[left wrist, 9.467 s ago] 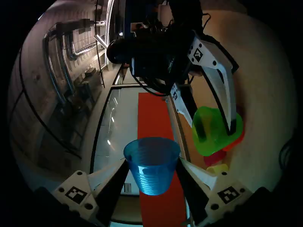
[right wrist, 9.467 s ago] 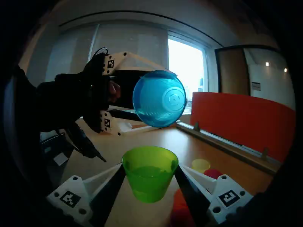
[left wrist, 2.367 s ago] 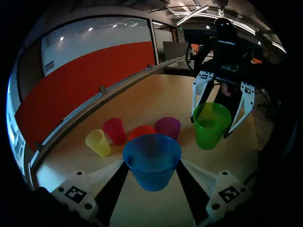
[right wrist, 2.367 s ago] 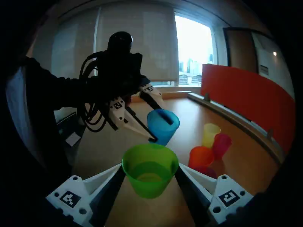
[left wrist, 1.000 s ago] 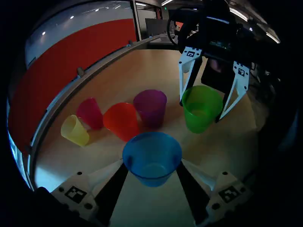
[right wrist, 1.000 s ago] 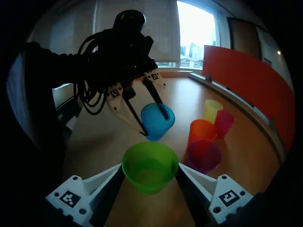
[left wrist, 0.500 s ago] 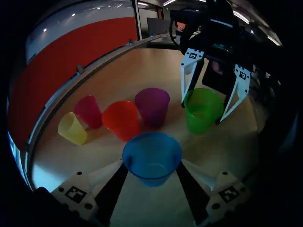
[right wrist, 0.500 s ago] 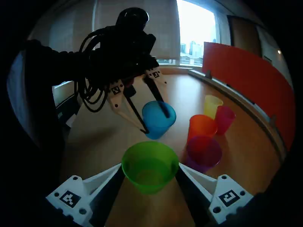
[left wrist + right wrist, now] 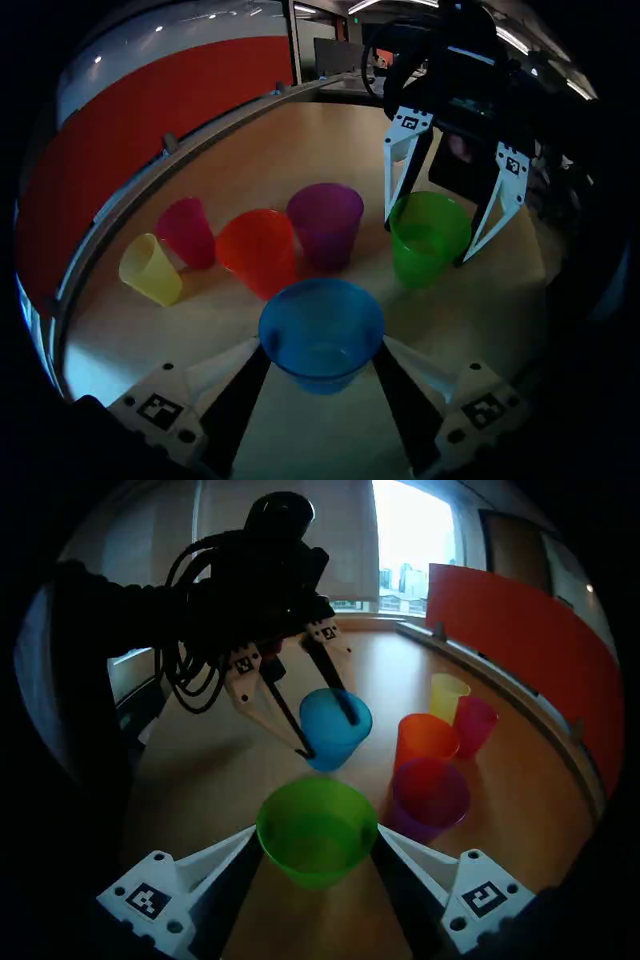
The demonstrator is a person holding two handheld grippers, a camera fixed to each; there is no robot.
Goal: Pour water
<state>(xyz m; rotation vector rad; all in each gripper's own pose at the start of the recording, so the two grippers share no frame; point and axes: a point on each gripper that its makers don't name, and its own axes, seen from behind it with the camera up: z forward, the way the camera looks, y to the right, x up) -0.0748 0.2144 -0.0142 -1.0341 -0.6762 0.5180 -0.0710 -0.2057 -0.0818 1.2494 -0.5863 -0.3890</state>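
Left claw (image 9: 320, 346): clamping the blue cup (image 9: 322, 332) by its sides, holding it upright near the purple cup (image 9: 324, 220).
Right claw (image 9: 318, 834): gripping the green cup (image 9: 318, 828), upright, just beside the purple cup.
Water: sitting low in the green cup, I think; it is hard to tell.
Bystanders: the orange cup (image 9: 258, 248) is crowding the purple cup, with the pink cup (image 9: 186, 232) and the yellow cup (image 9: 146, 268) beyond it.
Doing it well: I'd be bringing one rim over the other mouth, tipping slowly and staying clear of the purple cup.
Writing: I'm reading no brand; only square coded markers are showing on the claws.
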